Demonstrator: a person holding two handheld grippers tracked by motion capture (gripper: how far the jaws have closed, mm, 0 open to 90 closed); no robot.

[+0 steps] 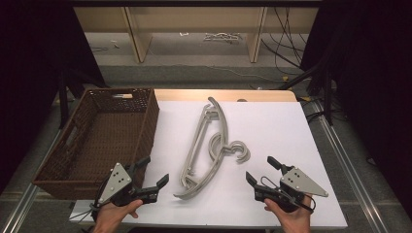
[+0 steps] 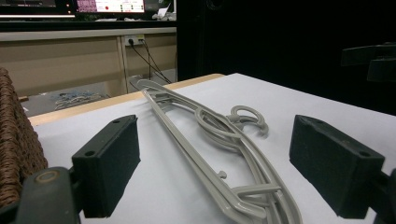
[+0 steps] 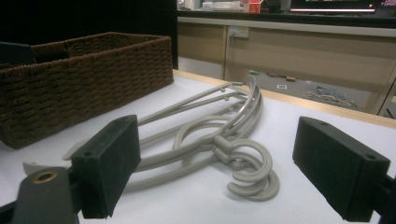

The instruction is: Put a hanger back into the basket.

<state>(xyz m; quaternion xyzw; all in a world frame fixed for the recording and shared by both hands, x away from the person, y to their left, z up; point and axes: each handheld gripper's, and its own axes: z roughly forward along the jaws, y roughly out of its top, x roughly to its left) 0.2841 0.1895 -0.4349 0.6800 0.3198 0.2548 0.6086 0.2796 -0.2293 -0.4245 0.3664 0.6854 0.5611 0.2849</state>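
High view: grey plastic hangers (image 1: pixel 206 148) stacked flat on the white table (image 1: pixel 286 131), roughly at its middle, hooks curling toward the right; brown wicker basket (image 1: pixel 104 138) at the table's left edge, just beside the hangers but apart from them. Left gripper (image 1: pixel 148 180) held low at the near edge, close to the basket's near corner, jaws spread wide, nothing between them; right gripper (image 1: pixel 260 174) at the near right — jaws likewise wide and bare, near the hooks, not touching. Left gripper view: both black pads (image 2: pixel 109 163) far apart, hangers (image 2: pixel 219 154) lying lengthwise on the table between and beyond them, basket wall (image 2: pixel 16 149) at the left margin. Right gripper view: pads (image 3: pixel 109 163) wide apart, nothing gripped — hooks (image 3: pixel 247 175) straight ahead on the white surface, basket (image 3: pixel 88 84) behind at left.
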